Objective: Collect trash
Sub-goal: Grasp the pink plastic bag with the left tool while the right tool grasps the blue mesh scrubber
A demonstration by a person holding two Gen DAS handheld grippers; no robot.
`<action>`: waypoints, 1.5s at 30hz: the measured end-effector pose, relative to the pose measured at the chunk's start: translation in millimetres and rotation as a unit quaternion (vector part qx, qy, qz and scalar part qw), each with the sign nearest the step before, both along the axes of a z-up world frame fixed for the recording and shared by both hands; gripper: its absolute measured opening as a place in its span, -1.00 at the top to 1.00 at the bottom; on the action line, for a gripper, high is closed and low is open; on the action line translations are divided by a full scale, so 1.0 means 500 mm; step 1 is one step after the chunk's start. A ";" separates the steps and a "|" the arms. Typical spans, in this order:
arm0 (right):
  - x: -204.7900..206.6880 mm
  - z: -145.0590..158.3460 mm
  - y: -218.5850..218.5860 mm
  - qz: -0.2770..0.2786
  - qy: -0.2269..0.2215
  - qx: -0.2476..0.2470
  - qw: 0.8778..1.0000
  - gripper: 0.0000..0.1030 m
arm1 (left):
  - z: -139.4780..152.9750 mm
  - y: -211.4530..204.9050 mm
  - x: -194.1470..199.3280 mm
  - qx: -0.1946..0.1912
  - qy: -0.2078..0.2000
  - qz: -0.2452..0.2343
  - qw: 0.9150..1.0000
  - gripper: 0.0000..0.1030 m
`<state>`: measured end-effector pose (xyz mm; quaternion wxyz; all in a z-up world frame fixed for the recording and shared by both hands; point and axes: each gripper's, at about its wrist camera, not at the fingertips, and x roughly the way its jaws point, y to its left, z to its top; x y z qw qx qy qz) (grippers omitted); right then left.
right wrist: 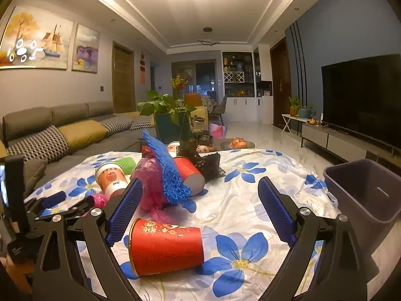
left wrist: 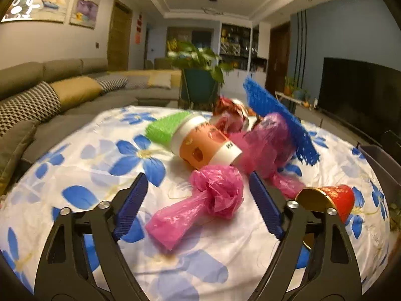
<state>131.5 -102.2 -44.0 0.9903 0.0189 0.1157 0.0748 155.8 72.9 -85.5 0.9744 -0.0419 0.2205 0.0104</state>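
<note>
Just in front of the orange paper cup (left wrist: pixel 205 145), the knotted pink plastic bag (left wrist: pixel 200 205) lies on the flowered cloth (left wrist: pixel 75 150), between the spread, empty fingers of the left gripper (left wrist: pixel 198 203). It looks light, soft and slippery; the bunched knot is likely the surest hold. Right of that cup, the right gripper (right wrist: pixel 200 210) gapes over a fallen red cup (right wrist: pixel 165 247), light and easily crushed

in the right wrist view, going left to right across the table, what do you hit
orange and white cup → pink plastic bag → blue mesh sheet → black bag → grey bin at the table's right edge.
</note>
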 end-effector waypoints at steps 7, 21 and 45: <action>0.041 -0.010 0.025 0.015 0.011 -0.011 1.000 -0.75 | -0.031 0.011 0.056 -0.032 0.067 -0.032 0.997 0.20; 0.129 -0.031 0.062 0.047 0.046 -0.028 0.997 -0.43 | 0.006 0.010 -0.018 -0.057 0.030 -0.083 0.994 0.64; 0.165 -0.033 0.068 0.070 0.072 -0.037 0.994 0.94 | 0.061 0.034 -0.034 -0.068 -0.019 -0.054 0.996 0.63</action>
